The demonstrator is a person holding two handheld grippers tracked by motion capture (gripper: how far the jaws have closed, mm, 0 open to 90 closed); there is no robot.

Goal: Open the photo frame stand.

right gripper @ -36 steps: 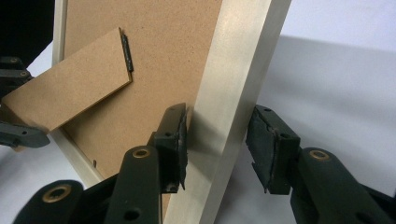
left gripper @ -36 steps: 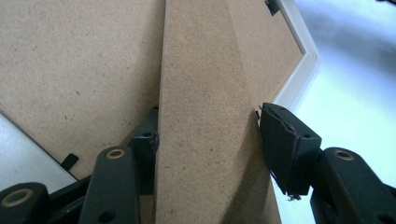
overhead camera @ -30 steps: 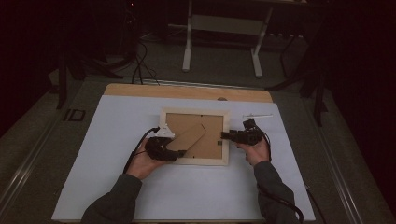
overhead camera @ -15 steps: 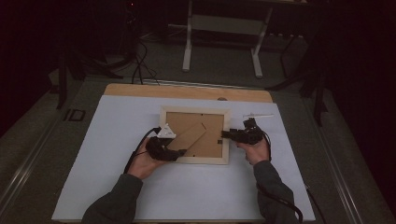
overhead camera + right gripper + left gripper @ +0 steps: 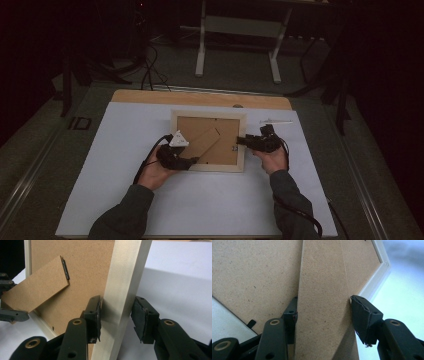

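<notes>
the left gripper [image 5: 192, 161] is nearest, its two black jaws on either side of the brown stand flap [image 5: 322, 302] on the back of the picture frame [image 5: 240, 165], touching its edges. the right gripper [image 5: 241, 141] has its jaws on either side of the frame's pale right side, with a small gap at one jaw. the frame lies face down in the middle of the white mat [image 5: 125, 125]. a wooden table edge [image 5: 150, 96] is past it.

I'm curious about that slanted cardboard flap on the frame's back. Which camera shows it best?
The right gripper view: the stand flap shows whole, with its dark hinge. The left gripper view has it close, cropped, between the left claw's jaws. The high view shows it small.
</notes>
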